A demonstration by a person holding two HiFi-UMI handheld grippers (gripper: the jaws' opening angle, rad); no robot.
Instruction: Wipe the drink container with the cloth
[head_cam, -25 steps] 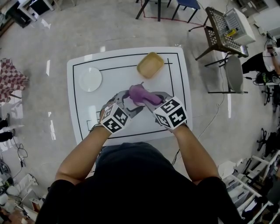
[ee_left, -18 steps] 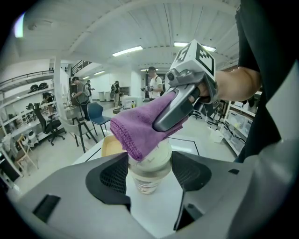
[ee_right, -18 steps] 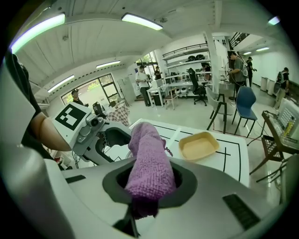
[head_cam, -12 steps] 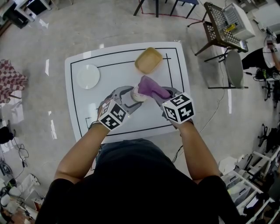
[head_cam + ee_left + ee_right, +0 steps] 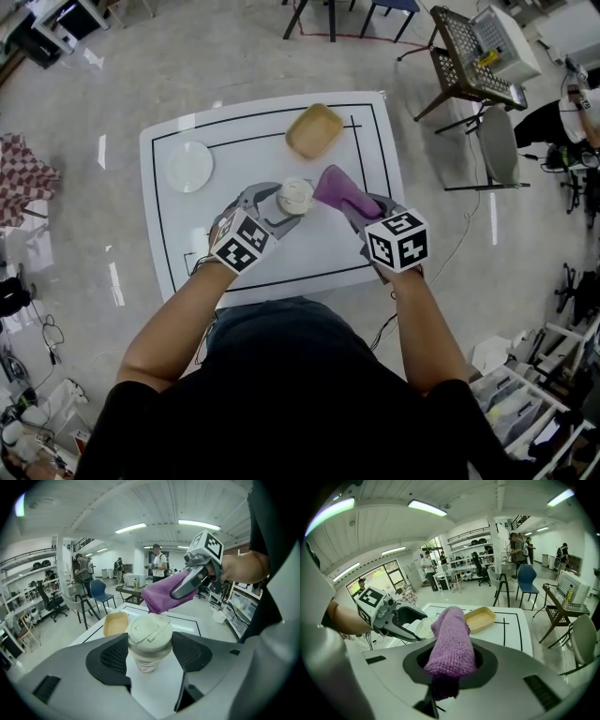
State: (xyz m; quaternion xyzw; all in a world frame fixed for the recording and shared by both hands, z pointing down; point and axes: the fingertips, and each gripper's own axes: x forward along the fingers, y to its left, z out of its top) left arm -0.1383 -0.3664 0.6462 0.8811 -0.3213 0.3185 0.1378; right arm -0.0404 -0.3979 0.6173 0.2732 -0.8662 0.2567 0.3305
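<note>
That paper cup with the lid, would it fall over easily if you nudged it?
Probably, if near empty: the cup is taller than its narrow base, so a push near the lid could tip it. It looks disposable, so likely light and easy to crush. The left tool grips it at the lid, which should steady it.

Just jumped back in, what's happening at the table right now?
A person works at the white table with two handheld grippers. The left gripper clamps the lidded cup upright. The right gripper is shut on the purple cloth, held just right of the cup and apparently not touching it. A yellow tray and a white plate sit farther back.
</note>
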